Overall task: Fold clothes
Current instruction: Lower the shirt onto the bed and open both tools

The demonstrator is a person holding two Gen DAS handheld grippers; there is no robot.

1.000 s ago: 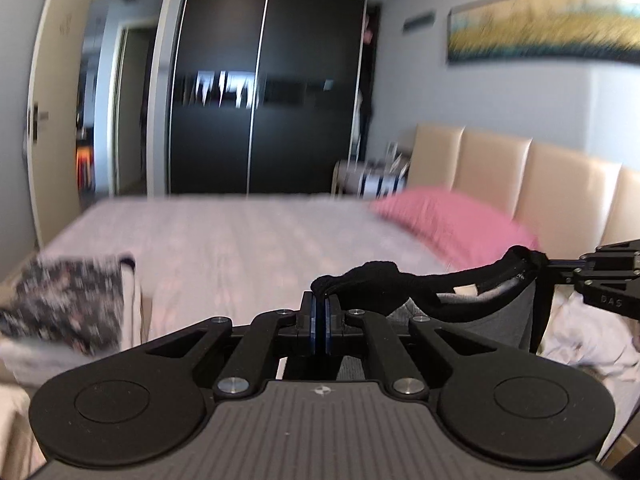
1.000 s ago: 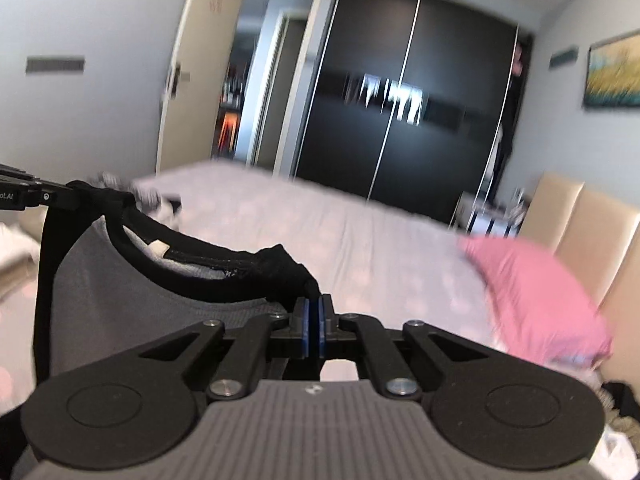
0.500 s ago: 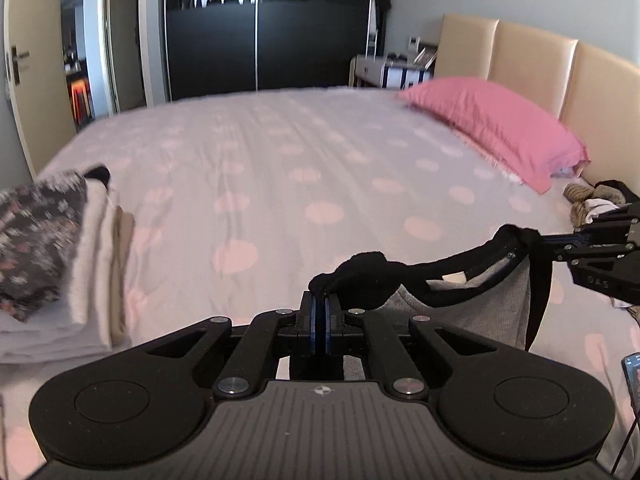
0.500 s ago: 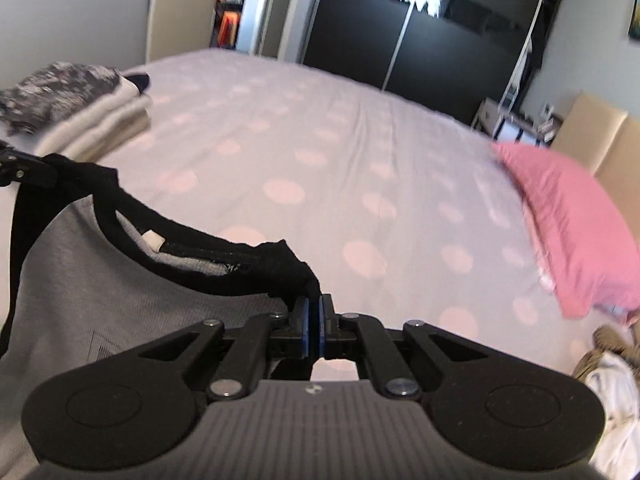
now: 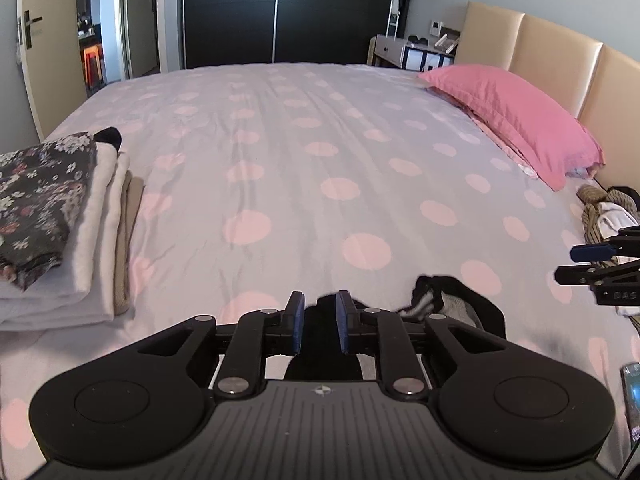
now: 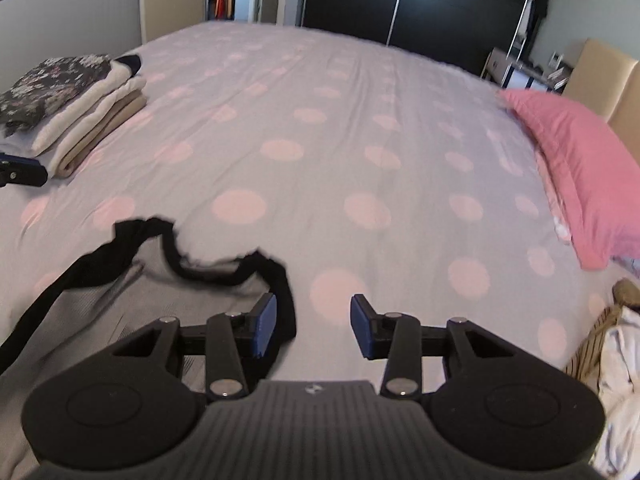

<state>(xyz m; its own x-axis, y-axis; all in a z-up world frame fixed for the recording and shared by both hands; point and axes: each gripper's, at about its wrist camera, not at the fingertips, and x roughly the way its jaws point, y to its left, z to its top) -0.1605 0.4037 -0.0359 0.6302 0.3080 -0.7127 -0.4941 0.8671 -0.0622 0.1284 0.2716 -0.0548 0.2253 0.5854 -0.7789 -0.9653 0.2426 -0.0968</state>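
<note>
Shirt (image 6: 132, 300), grey with black trim, lay on the bed (image 6: 320, 128) just before us as both the left gripper (image 5: 320, 322) and right gripper (image 6: 313, 326) were opening, unclenched, so we judged flattening its collar came first.

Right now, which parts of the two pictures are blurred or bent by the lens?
Left wrist view: sharp; the headboard and door curve near the edges. Right wrist view: the shirt collar is smeared by motion, the pink pillow is slightly soft, and the wardrobe bows at the top.
</note>
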